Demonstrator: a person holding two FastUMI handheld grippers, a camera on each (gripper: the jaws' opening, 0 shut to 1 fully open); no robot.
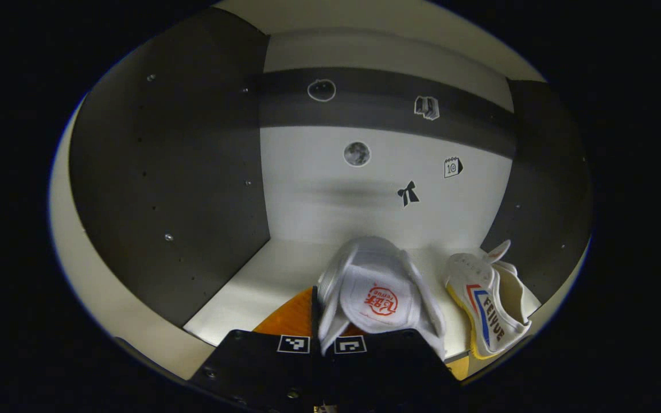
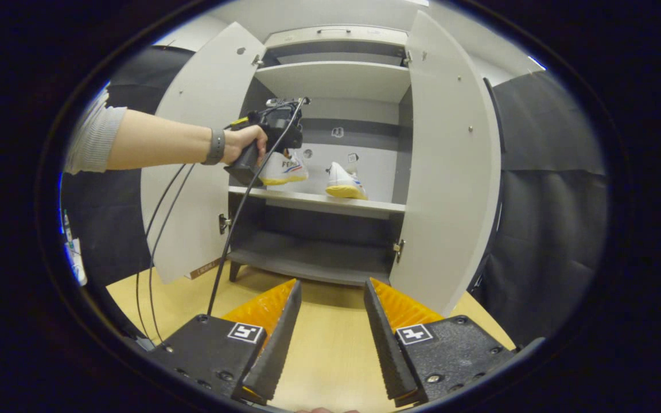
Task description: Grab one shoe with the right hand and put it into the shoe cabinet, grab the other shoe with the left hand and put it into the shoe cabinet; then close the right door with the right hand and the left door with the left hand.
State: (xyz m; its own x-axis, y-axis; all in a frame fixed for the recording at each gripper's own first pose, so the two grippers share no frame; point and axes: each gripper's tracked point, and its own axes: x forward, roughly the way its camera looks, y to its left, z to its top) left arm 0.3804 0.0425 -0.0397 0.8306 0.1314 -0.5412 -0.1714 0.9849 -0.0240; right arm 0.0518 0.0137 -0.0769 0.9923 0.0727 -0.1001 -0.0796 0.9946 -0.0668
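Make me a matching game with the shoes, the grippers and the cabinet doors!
Things:
1. Left hand-held gripper
2. Right hand-held gripper
3. Shoe resting on the shelf
4. Cabinet doors

States:
A. swung wide open
B. lying alone on the middle shelf, nothing gripping it
C. open and holding nothing, over the wooden table
D. shut on the other shoe, inside the cabinet

Pairs: 1-D, 2-C, 3-B, 4-A
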